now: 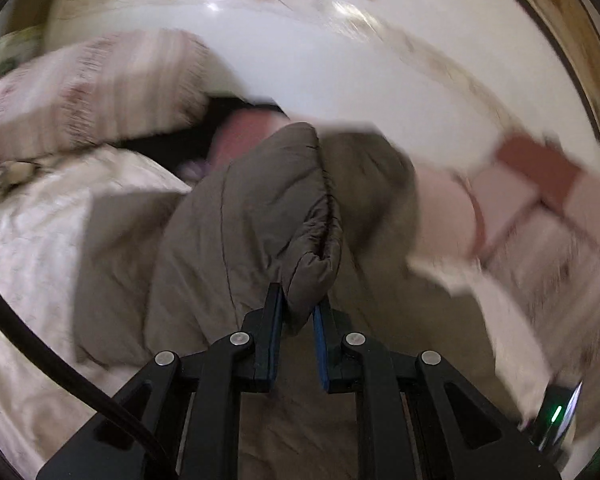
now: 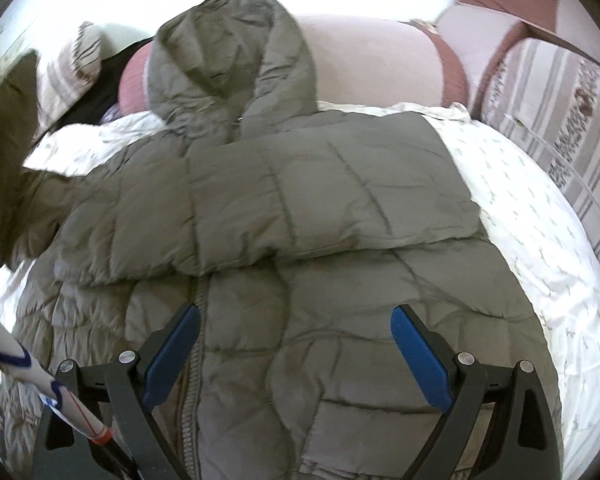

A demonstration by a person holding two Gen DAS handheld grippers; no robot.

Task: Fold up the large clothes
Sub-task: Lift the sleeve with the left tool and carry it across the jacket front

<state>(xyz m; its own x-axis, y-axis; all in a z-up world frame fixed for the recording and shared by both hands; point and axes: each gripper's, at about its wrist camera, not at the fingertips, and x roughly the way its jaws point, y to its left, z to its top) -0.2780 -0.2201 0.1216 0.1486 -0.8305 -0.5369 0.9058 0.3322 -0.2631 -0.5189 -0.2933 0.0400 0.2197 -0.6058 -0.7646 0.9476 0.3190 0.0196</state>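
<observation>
A grey-brown quilted hooded jacket lies front up on a white bed sheet, hood toward the headboard. One sleeve lies folded across its chest. My left gripper is shut on the elastic cuff of the other sleeve, which hangs lifted off the bed and shows as a blurred dark strip at the left edge of the right wrist view. My right gripper hovers open over the jacket's lower front beside the zip, with nothing between its blue pads.
A padded pink headboard with brown trim stands behind the jacket. A striped pillow lies to the left and a striped cover to the right. A glossy white wall rises beyond. A white tube with red and blue marks crosses the lower left.
</observation>
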